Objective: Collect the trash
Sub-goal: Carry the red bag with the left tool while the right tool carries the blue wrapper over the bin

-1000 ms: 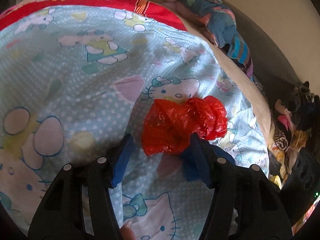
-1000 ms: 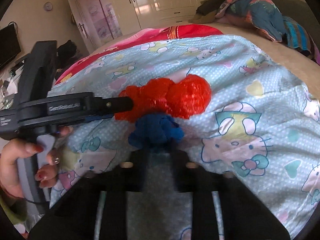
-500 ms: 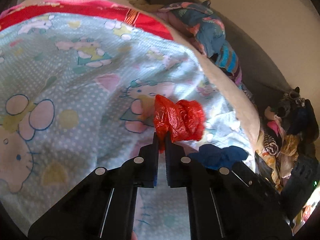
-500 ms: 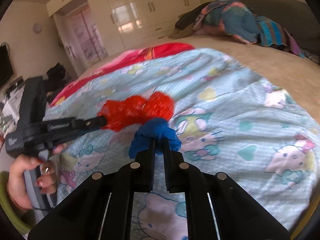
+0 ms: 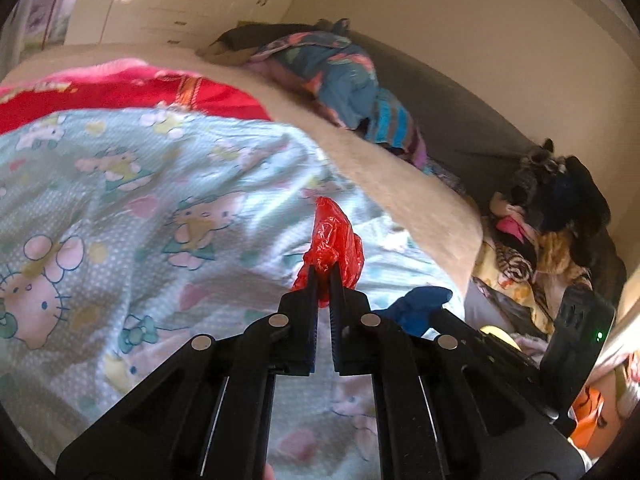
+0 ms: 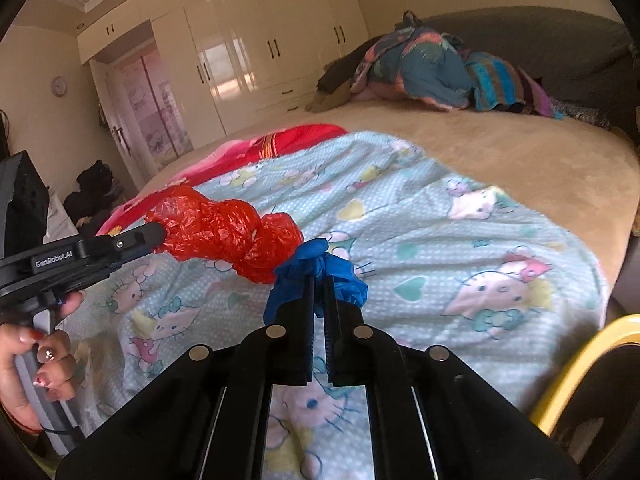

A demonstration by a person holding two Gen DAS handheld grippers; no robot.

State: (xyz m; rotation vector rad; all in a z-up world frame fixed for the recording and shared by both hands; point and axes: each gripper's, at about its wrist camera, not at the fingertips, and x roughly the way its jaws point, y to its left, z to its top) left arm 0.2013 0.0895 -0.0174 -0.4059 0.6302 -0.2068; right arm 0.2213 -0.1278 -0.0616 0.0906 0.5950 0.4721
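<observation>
My left gripper (image 5: 324,276) is shut on a crumpled red plastic bag (image 5: 334,240) and holds it above the Hello Kitty blanket (image 5: 120,200). The bag also shows in the right wrist view (image 6: 224,232), hanging from the left gripper (image 6: 154,234). My right gripper (image 6: 318,280) is shut on a crumpled blue plastic bag (image 6: 320,276), lifted off the blanket (image 6: 440,240). The blue bag shows in the left wrist view (image 5: 416,304), right of the red one.
A pile of clothes (image 6: 432,68) lies at the bed's far side. More clothes and toys (image 5: 540,220) are heaped right of the bed. A yellow-rimmed container edge (image 6: 580,364) shows at lower right. White wardrobes (image 6: 260,48) line the far wall.
The left gripper closed on the red bag and lifted it off the blanket. The right gripper rose too with the blue bag. Both wrist views tilted up toward the room.
</observation>
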